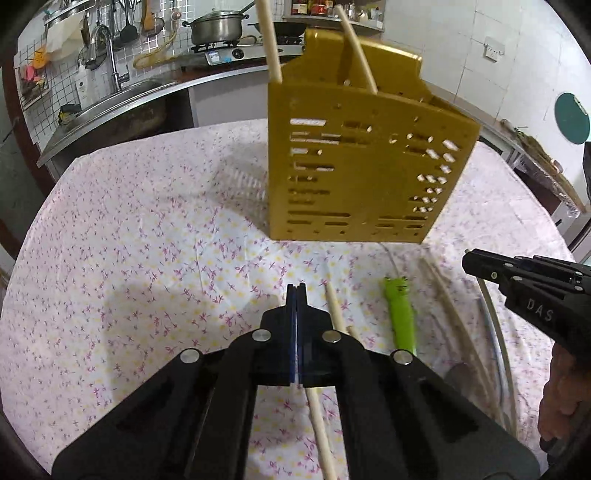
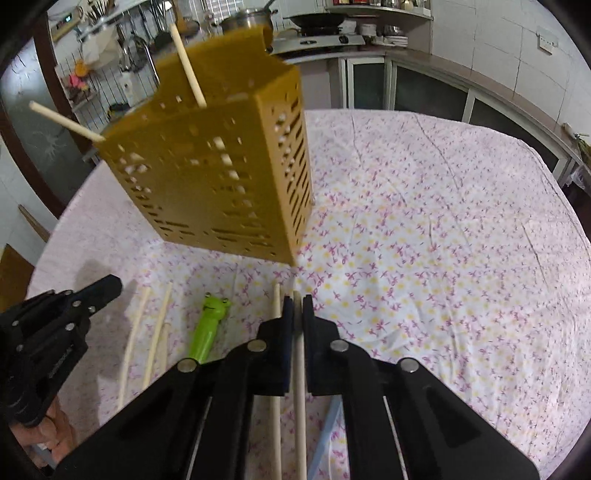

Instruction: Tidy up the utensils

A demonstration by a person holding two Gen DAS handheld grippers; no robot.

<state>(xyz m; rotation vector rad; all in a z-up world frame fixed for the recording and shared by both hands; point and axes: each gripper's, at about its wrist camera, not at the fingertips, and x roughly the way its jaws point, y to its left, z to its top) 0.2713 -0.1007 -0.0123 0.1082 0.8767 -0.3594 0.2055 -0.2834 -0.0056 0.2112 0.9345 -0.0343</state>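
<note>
A yellow slotted utensil holder (image 1: 362,158) stands on the floral tablecloth with two chopsticks (image 1: 271,44) sticking out of it; it also shows in the right wrist view (image 2: 221,173). My left gripper (image 1: 296,291) is shut with nothing between its pads; a chopstick (image 1: 334,310) lies just right of it. My right gripper (image 2: 297,301) is shut on a chopstick (image 2: 298,369) lying on the cloth. A green frog-handled utensil (image 2: 208,328) lies between the grippers, also in the left wrist view (image 1: 400,314). More chopsticks (image 2: 157,332) lie left of it.
The floral tablecloth (image 2: 443,240) stretches to the right of the holder. A kitchen counter with a sink (image 1: 122,96), a pot on a stove (image 1: 218,27) and hanging tools runs behind the table. A pale blue flat item (image 2: 325,435) lies under my right gripper.
</note>
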